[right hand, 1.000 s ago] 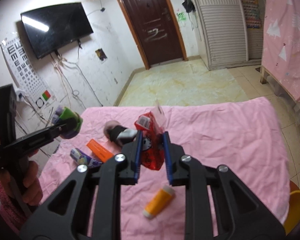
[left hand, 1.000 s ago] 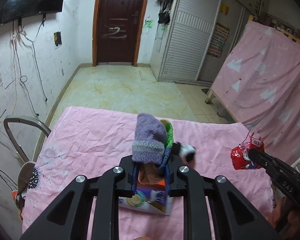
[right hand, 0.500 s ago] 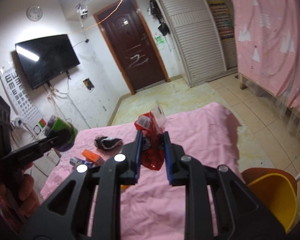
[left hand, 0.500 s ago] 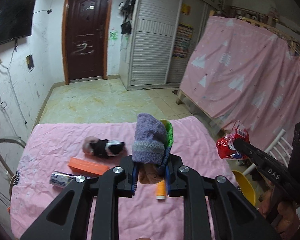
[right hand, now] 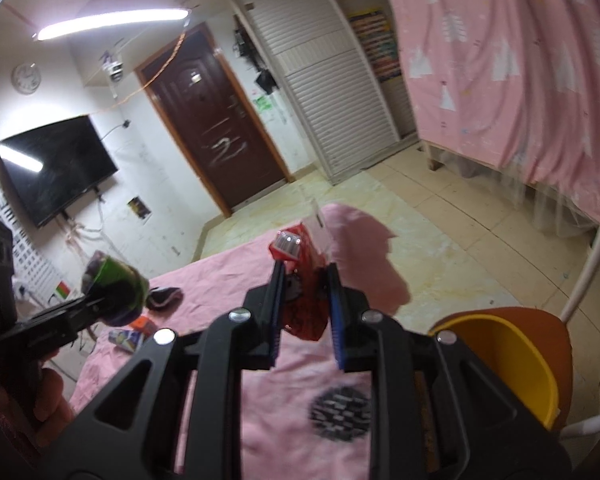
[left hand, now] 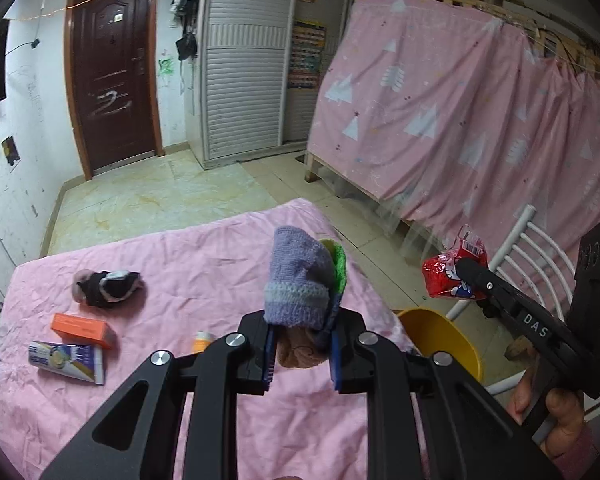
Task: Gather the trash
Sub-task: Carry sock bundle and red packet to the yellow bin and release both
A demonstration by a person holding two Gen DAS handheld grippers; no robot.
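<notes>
While clenched on red wrapper, right hand-held gripper, left hand-held gripper grasping knitted bundle

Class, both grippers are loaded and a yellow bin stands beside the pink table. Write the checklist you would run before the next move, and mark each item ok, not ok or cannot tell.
1. Right gripper clamps the crinkled red foil snack wrapper: ok.
2. Left gripper clamps the bundle of purple and green knitted socks: ok.
3. Round yellow plastic bin is open-topped and unblocked: ok.
4. Wrapper is directly above the bin: not ok; in the right wrist view it hangs over the pink tablecloth, with the bin off to the right.
5. Bin has room inside: cannot tell; its bottom is hidden.
6. Table is cleared: not ok; the orange cardboard box remains.
</notes>
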